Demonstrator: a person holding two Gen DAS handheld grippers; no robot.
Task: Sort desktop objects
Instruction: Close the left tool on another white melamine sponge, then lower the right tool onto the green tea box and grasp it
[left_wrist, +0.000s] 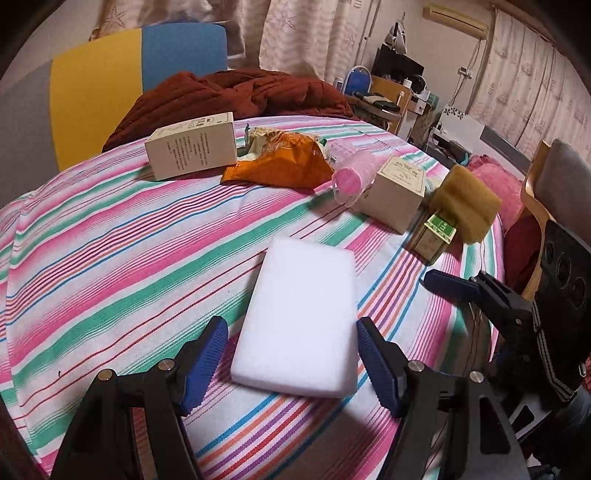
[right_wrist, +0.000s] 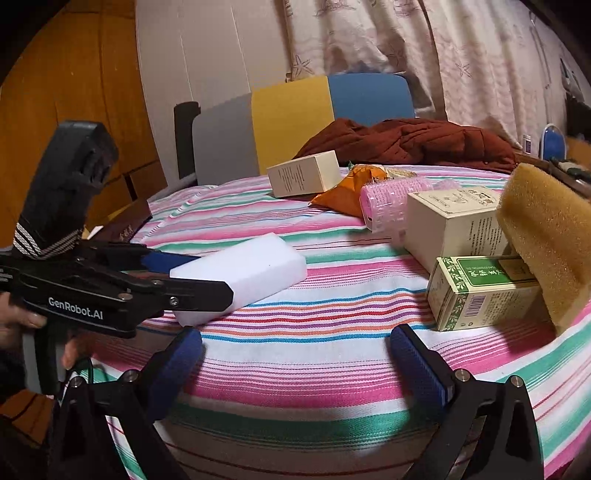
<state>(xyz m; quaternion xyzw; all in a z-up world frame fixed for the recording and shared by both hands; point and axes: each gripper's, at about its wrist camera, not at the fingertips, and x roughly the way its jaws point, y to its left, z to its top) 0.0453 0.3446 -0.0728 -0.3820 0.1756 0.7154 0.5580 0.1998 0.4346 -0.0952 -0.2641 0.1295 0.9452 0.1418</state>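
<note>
Straddling the white sponge (left_wrist: 299, 317), your left gripper (left_wrist: 291, 363) stands open, empty; closing off-centre could skid it. Right gripper (right_wrist: 295, 365) gapes empty.

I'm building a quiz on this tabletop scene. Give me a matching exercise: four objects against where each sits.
Things:
1. white foam block
2. tan sponge
3. pink hair roller
4. orange snack bag

Places:
A. leaning on the green-labelled box
B. between the left gripper fingers
C. beside the long cream box
D. against the square cream box

Pairs: 1-B, 2-A, 3-D, 4-C
</note>
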